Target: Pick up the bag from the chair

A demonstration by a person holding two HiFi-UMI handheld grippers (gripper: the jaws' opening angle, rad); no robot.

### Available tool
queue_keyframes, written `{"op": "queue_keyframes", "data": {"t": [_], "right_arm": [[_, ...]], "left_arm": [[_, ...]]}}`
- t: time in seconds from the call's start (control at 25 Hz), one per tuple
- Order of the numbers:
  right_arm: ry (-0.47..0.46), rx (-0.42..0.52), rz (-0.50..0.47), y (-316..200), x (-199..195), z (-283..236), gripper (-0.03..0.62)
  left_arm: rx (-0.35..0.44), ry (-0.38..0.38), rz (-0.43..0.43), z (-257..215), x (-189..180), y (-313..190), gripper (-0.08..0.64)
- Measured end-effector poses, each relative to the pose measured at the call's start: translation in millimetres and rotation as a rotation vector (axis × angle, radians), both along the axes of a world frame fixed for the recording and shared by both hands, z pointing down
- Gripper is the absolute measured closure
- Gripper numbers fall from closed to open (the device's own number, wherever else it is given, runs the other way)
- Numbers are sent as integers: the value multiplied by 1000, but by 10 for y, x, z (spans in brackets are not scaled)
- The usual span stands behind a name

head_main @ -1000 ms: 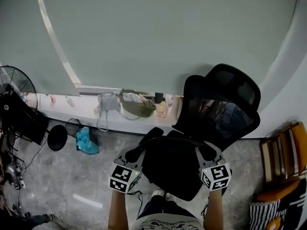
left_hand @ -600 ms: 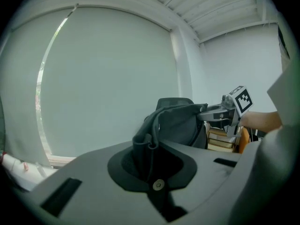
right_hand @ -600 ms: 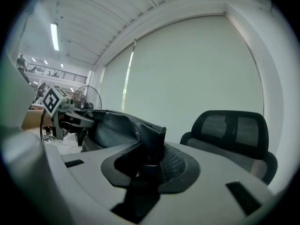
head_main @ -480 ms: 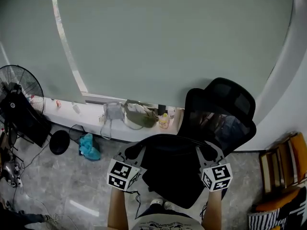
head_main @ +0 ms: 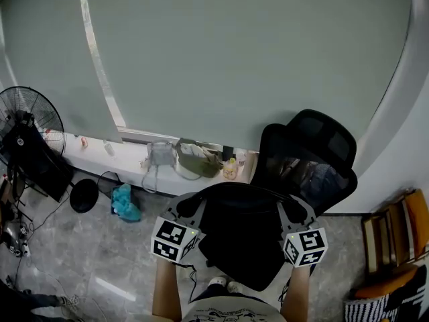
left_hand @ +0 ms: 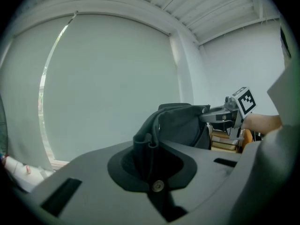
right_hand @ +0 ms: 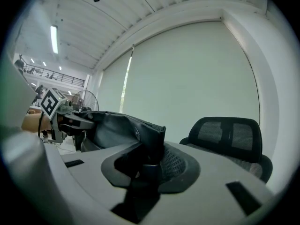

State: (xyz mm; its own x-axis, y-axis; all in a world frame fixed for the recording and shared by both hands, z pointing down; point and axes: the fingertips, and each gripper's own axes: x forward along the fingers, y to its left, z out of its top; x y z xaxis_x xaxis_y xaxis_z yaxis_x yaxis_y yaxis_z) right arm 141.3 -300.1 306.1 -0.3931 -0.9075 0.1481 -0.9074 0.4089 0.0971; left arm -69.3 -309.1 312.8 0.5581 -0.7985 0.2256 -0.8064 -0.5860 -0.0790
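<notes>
A black bag [head_main: 240, 237] hangs stretched between my two grippers, in front of the black mesh office chair [head_main: 315, 146] and clear of it. In the head view my left gripper [head_main: 190, 208] is shut on the bag's left edge and my right gripper [head_main: 293, 211] is shut on its right edge. The left gripper view shows the folded bag rim [left_hand: 149, 142] pinched in the jaws, with the right gripper [left_hand: 233, 112] holding the far end. The right gripper view shows the bag [right_hand: 123, 128] clamped in its jaws, the left gripper [right_hand: 60, 118] at the far end and the chair [right_hand: 229, 136] behind.
A window sill [head_main: 127, 159] along the blind carries an olive bag [head_main: 198, 159] and small bottles. A floor fan [head_main: 30, 123] stands at left, with a blue cloth [head_main: 125, 202] on the floor. Wooden furniture [head_main: 395, 237] stands at right. The person's legs are under the bag.
The head view has tilted up and shifted. Both grippers stay shut on the bag, which now sits slightly higher and closer to the chair back in the picture.
</notes>
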Motion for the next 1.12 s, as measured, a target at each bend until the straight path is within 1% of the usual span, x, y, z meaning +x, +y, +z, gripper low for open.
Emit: {"op": "queue_keyframes", "data": {"t": [0.52, 0.88, 1.12], "right_arm": [[-2, 5, 3, 106, 59, -14, 482], [8, 8, 6, 104, 63, -30, 482], [1, 12, 12, 102, 104, -18, 482]], "left_arm": [[3, 5, 3, -9, 58, 103, 528], [-4, 14, 6, 4, 65, 98, 528], [3, 7, 10, 14, 108, 87, 528]]}}
